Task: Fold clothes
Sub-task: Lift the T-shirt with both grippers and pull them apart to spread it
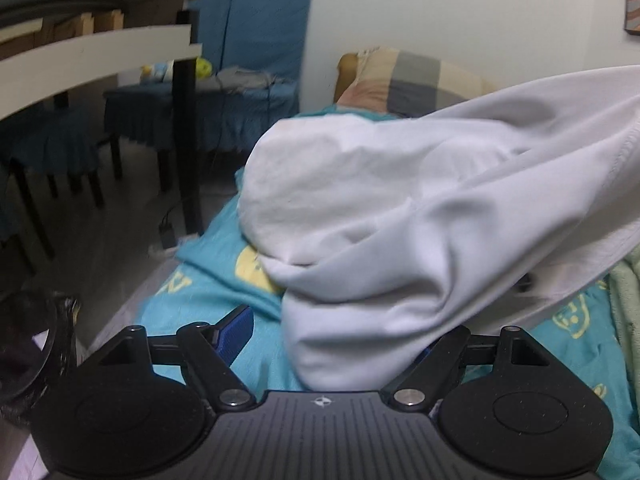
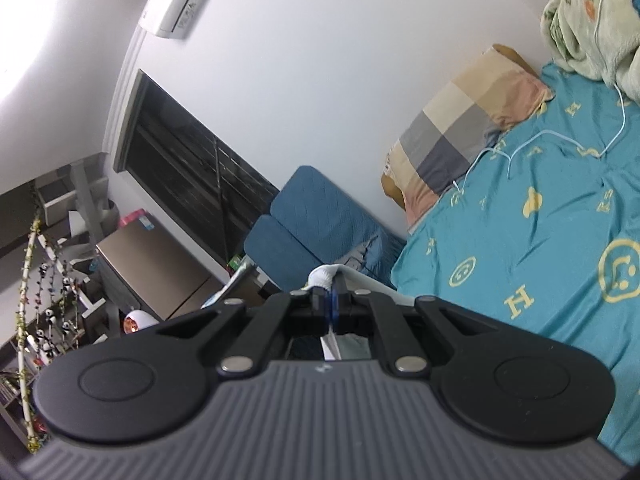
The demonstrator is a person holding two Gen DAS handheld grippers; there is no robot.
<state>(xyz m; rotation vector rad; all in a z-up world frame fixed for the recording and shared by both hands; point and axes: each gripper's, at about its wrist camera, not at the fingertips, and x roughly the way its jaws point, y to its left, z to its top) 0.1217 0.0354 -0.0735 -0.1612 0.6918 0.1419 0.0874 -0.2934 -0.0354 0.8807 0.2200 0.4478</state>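
A white garment (image 1: 400,208) hangs in a bunched fold over the teal bed sheet (image 1: 224,280), stretched up toward the upper right. My left gripper (image 1: 336,336) is open, and the garment's lower fold droops between its fingers; the left blue pad (image 1: 236,332) is bare, the right one mostly hidden by cloth. In the right wrist view my right gripper (image 2: 332,304) is shut on a white edge of the garment (image 2: 324,274), which bulges just past the blue pads. It is tilted and held above the bed.
A checked pillow (image 2: 460,140) lies at the bed's head by the wall. A green blanket (image 2: 592,20) and a thin white cable (image 2: 560,136) lie on the sheet (image 2: 520,248). Blue padded chairs (image 1: 256,40) and a table with black legs (image 1: 186,128) stand left of the bed.
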